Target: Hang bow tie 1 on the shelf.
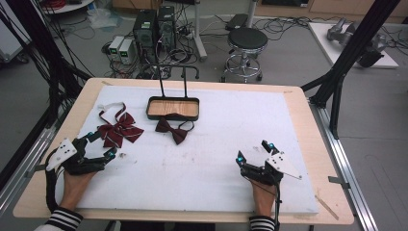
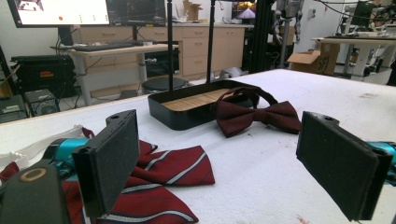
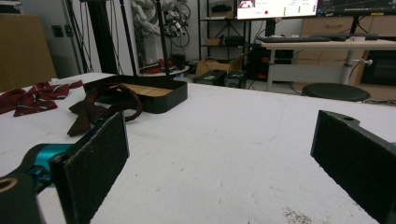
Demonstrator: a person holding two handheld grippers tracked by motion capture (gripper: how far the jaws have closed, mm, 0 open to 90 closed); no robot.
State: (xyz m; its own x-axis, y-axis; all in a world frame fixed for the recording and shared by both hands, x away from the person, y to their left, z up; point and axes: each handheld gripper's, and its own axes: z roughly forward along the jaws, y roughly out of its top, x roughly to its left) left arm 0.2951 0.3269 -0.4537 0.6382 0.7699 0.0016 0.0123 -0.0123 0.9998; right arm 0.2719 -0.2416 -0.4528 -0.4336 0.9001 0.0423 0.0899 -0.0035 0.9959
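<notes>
A striped dark-red bow tie (image 1: pixel 119 130) (image 2: pixel 159 182) with white straps lies at the left of the white mat. A plain dark-red bow tie (image 1: pixel 172 130) (image 2: pixel 259 116) (image 3: pixel 95 109) rests just in front of a black tray (image 1: pixel 173 114) (image 2: pixel 187 116) (image 3: pixel 159 100) with a wooden floor. My left gripper (image 1: pixel 99 146) (image 2: pixel 229 163) rests low on the mat, open and empty, right beside the striped bow. At the front right my right gripper (image 1: pixel 253 151) (image 3: pixel 219 168) sits open on bare mat, nothing between its pads.
The tray has two upright black rods (image 1: pixel 159 79) at its back. The wooden table (image 1: pixel 308 144) carries the white mat (image 1: pixel 216 159). Beyond the far edge are a black stool (image 1: pixel 247 41), computer towers (image 1: pixel 154 29) and cables on the floor.
</notes>
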